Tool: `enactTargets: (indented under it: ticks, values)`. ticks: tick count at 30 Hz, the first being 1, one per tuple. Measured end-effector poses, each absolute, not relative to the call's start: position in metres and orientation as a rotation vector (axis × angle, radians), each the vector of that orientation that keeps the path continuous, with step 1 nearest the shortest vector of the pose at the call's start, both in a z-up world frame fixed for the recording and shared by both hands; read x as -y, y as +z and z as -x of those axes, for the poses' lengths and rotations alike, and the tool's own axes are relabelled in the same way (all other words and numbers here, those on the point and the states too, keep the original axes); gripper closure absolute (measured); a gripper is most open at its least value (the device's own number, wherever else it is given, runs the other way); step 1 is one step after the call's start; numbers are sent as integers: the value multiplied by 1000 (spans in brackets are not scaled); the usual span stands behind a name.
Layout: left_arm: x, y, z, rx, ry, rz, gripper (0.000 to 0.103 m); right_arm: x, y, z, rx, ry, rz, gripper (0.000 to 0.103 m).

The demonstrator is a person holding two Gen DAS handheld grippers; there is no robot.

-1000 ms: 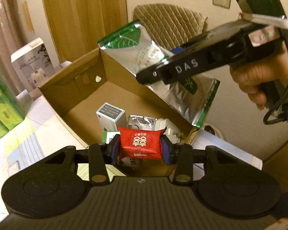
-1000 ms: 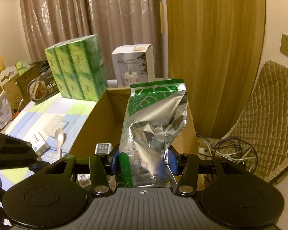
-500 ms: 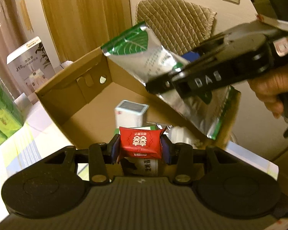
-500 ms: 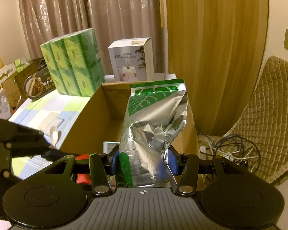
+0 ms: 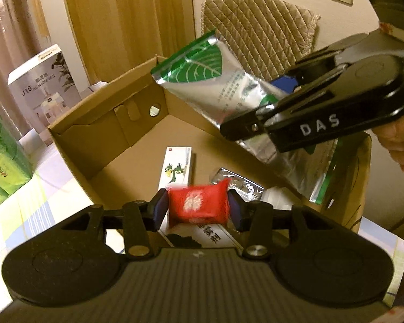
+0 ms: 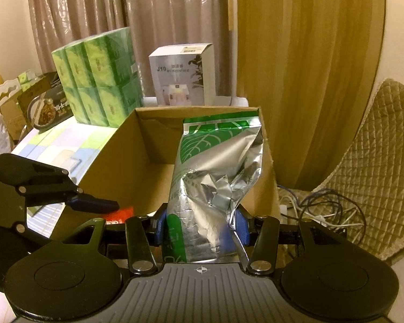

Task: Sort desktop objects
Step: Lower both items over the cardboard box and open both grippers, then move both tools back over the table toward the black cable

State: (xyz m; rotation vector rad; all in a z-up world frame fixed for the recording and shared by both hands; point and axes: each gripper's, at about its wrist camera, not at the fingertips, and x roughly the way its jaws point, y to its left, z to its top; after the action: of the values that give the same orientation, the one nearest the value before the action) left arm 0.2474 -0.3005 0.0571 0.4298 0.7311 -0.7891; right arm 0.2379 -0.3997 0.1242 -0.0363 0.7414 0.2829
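Red sweet packet (image 5: 199,206), blurred, white emblem on its face, lies between the blue pads over the open cardboard box (image 5: 99,145). Silver foil pouch (image 6: 215,177) with green leaf-printed top, creased, is held upright by its lower end above the box. Inside lie a white carton (image 5: 177,167) and a small foil sachet (image 5: 239,181).

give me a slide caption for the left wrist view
Left gripper around a blurred red packet above the open cardboard box, right gripper holding a silver-green foil pouch over it.
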Motion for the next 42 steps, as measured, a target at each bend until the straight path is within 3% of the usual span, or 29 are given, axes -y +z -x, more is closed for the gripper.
enactTargets:
  ticks: [5, 8, 25, 33, 42]
  values:
    - [295, 67, -251, -713, -779, -406, 61, 394, 121, -241, -755, 304, 22, 55]
    - [292, 71, -249, -706, -774, -404, 60, 397, 122, -242, -753, 315, -27, 43]
    - [250, 101, -216, -697, -721, -357, 56, 397, 161, -202, -698, 259, 4, 36]
    - [214, 120, -183, -681, -683, -330, 46, 381, 186, -162, -669, 250, 42, 19]
    - [158, 139, -150, -662, -612, -289, 29, 346, 202, -131, -651, 279, 86, 13]
